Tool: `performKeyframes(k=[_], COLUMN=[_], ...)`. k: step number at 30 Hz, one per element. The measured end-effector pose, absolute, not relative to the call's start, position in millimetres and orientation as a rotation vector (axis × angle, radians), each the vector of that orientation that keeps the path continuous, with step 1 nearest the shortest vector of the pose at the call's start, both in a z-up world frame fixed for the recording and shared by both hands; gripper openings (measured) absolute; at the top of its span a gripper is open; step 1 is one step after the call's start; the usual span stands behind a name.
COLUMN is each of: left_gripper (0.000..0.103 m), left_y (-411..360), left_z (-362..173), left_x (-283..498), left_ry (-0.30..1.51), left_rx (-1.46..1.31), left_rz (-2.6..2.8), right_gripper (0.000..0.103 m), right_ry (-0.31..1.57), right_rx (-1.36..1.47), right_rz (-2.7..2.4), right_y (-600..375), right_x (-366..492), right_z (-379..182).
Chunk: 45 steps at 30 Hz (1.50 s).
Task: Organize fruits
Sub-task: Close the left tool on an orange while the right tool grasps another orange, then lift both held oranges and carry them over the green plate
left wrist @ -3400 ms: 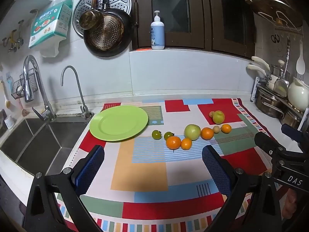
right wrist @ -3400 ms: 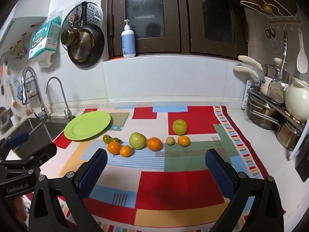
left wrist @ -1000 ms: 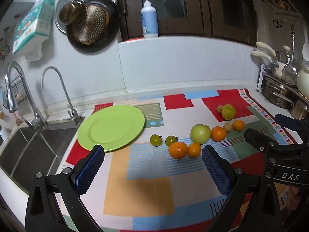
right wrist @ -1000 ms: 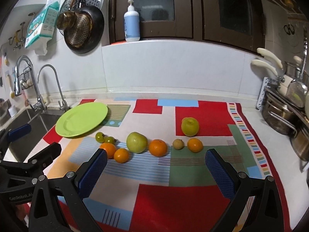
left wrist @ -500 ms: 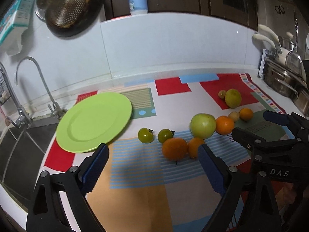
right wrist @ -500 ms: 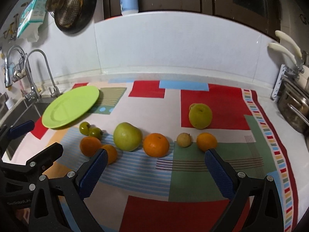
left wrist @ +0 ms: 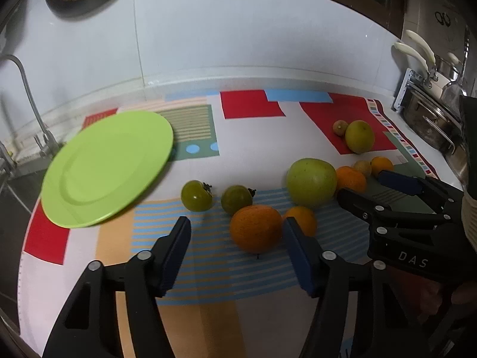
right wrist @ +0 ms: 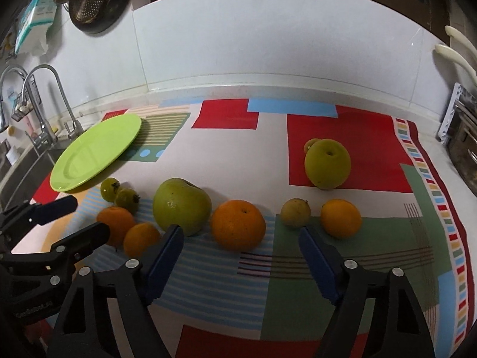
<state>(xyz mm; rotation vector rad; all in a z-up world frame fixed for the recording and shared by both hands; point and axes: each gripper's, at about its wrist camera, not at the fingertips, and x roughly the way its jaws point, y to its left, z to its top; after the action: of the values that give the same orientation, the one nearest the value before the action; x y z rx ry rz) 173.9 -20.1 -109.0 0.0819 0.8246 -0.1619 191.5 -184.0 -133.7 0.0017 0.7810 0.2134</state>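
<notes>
- Orange fruit is framed by both claws: the left claw (left wrist: 235,246) has the large orange (left wrist: 256,228) just ahead of its blue pads, and the right claw (right wrist: 240,252) has the middle orange (right wrist: 238,224) lined up ahead of its own.
- Both claws are seen apart, with their jaws closing at this moment; nothing is pressed by either pair of pads yet, and each orange lies beyond the tips rather than between them.
- The fruits are spread in a loose row on the patchwork cloth (right wrist: 342,283) covering the surface, while the green plate (left wrist: 104,167) lies bare, near the sink side, well apart from most of them.
- A risk is judged for the left claw: the small orange (left wrist: 301,219) is touching or just beside the large orange, so the right-hand pad could nudge it, or wedge between the two.
- A similar risk is judged on the right: the big green apple (right wrist: 182,205) sits just beside the left pad and could be bumped and set rolling.
- If the jaws are shut too early, a round fruit could be pinched off-centre and squirted out across the cloth.
- No real long axis is offered by the oranges, being near-round; the middle orange's stem dimple faces up and slightly toward the camera.
- The two green tomatoes (left wrist: 217,198) lie tilted, with stems pointing up and rightward in the left wrist view.
</notes>
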Motion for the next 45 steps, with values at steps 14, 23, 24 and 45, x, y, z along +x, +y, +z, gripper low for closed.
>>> performKeyframes(k=[14,23,24,45], left_gripper=[0.044,0.041,0.041,0.041], left_y=[-24,-25,-25,-27], left_z=[-118,-118,-118,-105], left_x=[184,181,182,169], left_ry=[0.888,0.896,0.895,0.848], left_rx=[-0.023,-0.012,-0.013,-0.002], left_rz=[-0.248,-0.259,-0.260,-0.273], right_gripper=[0.062,0.055,0.055,0.041], right_ry=[0.777,0.793,0.792,0.768], right_rx=[0.027,0.035,0.035,0.040], right_rz=[0.259,0.287,0.289,0.284], right_y=[-183,-186,-186,-187], right_x=[202,201,200,183], right_z=[-134,-136,-137,-126])
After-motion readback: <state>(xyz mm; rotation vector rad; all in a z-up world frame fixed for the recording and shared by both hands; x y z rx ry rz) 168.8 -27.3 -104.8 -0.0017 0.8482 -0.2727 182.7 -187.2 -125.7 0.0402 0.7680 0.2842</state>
